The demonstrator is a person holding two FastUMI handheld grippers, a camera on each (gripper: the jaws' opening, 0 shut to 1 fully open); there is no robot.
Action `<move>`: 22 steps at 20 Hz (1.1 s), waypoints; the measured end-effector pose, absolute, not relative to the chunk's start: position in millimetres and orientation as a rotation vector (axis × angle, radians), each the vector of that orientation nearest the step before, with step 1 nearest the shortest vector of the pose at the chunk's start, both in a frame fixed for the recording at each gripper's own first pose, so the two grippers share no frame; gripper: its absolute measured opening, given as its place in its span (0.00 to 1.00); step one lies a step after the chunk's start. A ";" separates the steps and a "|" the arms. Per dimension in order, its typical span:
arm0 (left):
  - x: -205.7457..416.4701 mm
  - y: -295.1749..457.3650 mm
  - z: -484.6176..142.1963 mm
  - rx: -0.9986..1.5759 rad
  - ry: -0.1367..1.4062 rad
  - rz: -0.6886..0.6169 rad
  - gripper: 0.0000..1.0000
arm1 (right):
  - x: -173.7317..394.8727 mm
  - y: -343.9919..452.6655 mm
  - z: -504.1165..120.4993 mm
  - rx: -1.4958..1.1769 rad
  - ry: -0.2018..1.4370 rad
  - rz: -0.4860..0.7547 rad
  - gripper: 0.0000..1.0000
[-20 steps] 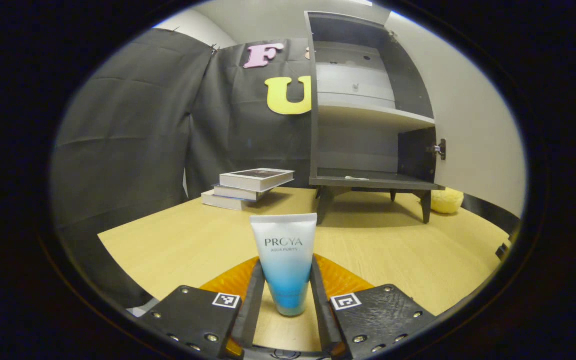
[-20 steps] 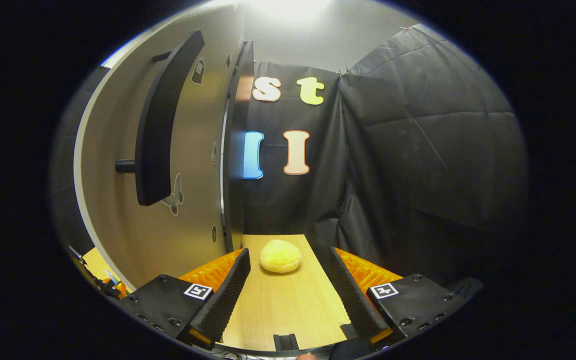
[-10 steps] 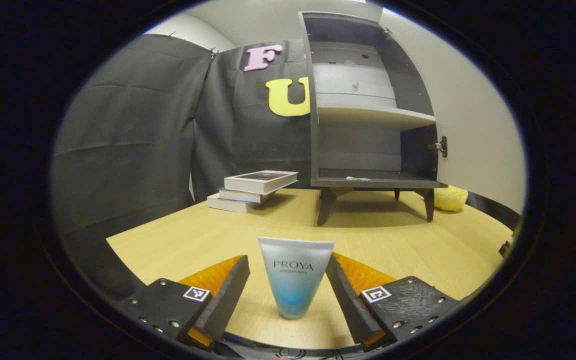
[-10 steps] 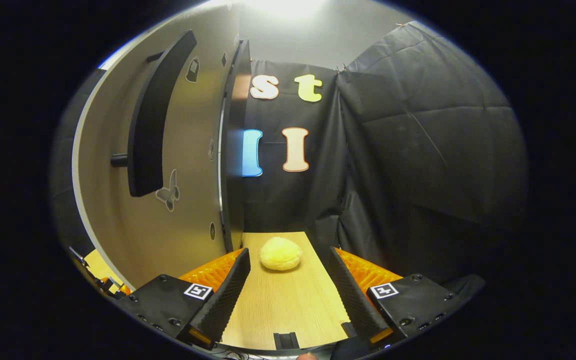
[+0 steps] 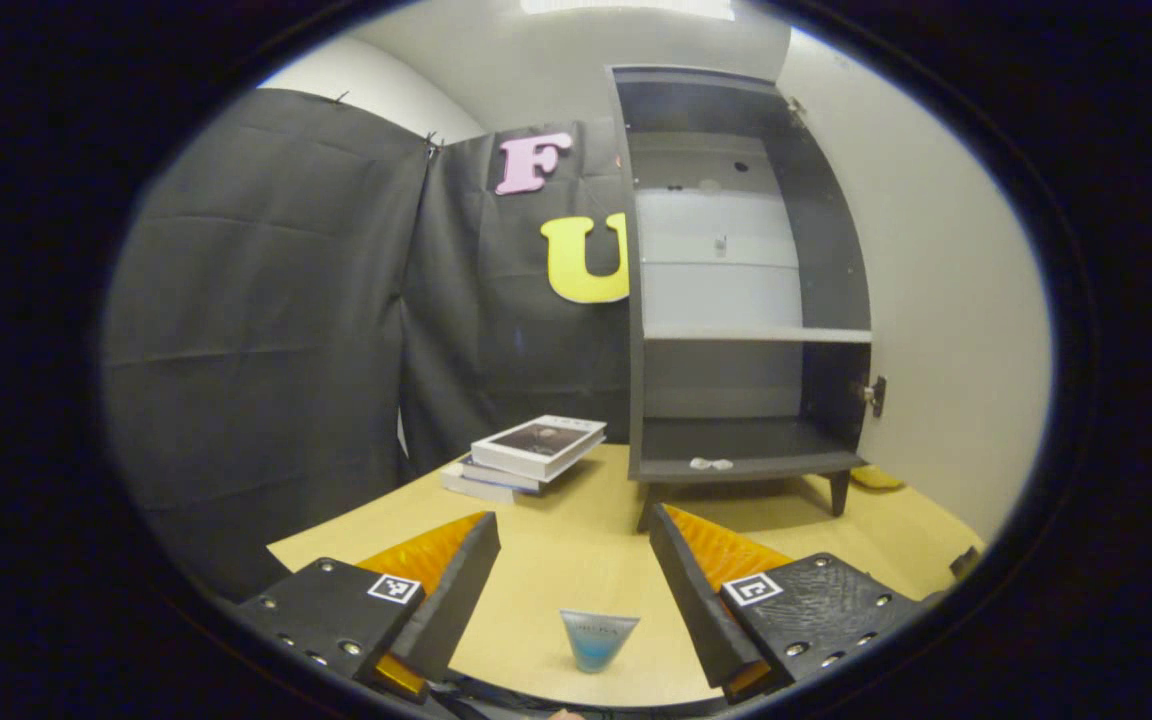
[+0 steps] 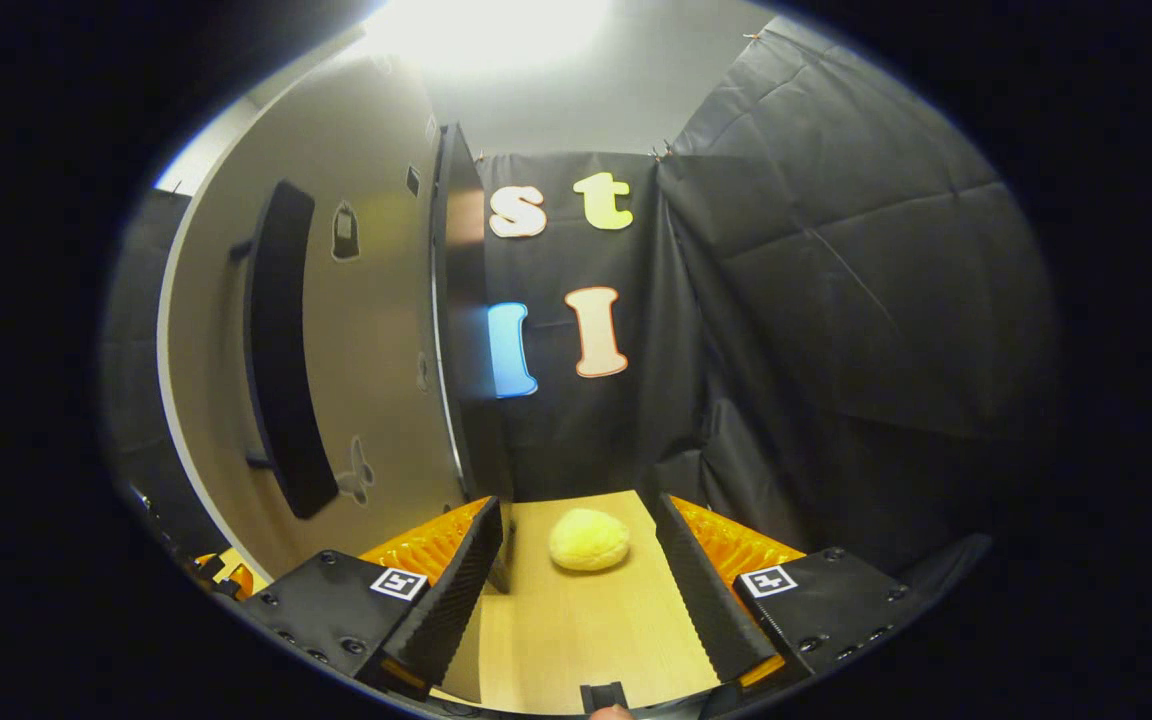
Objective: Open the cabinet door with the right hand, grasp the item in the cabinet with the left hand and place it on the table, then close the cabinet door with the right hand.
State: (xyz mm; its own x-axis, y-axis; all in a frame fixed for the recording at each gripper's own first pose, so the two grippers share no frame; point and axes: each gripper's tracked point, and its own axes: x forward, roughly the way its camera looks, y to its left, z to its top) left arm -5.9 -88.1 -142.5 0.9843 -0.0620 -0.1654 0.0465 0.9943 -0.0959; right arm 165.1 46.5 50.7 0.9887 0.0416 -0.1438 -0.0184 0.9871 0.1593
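Books (image 5: pixel 526 455) lie stacked on the surface (image 5: pixel 566 560) just left of the open cabinet (image 5: pixel 741 300). Nearer than the cabinet, the tube (image 5: pixel 598 638) stands cap-down between the left tool's (image 5: pixel 576 585) wide-spread fingers, untouched. It looks light, soft and squeezable, best pinched gently mid-body. Right of the cabinet, its door (image 6: pixel 336 340) stands open, handle (image 6: pixel 281 350) near the right tool (image 6: pixel 581 590), which is spread wide and empty.
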 end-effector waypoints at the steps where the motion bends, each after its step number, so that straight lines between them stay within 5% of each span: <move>1: -7.1 -86.1 -124.4 -0.091 0.159 -0.056 0.94 | 163.7 48.7 58.7 0.164 0.135 0.044 0.93; 3: -5.0 -79.8 -97.1 -0.070 0.139 -0.055 0.94 | 159.9 53.7 72.3 0.162 0.105 0.062 0.98; 7: -6.2 -70.7 -59.4 -0.067 0.112 -0.071 0.94 | 154.1 62.6 78.5 0.146 0.098 0.068 0.92; 15: 15.7 -21.0 -25.6 -0.063 0.052 -0.102 0.91 | 143.0 72.1 80.3 0.150 0.107 -0.046 0.97; 22: 46.6 0.4 -25.5 -0.088 0.037 -0.138 0.91 | 138.7 129.6 84.8 0.160 0.115 -0.001 0.97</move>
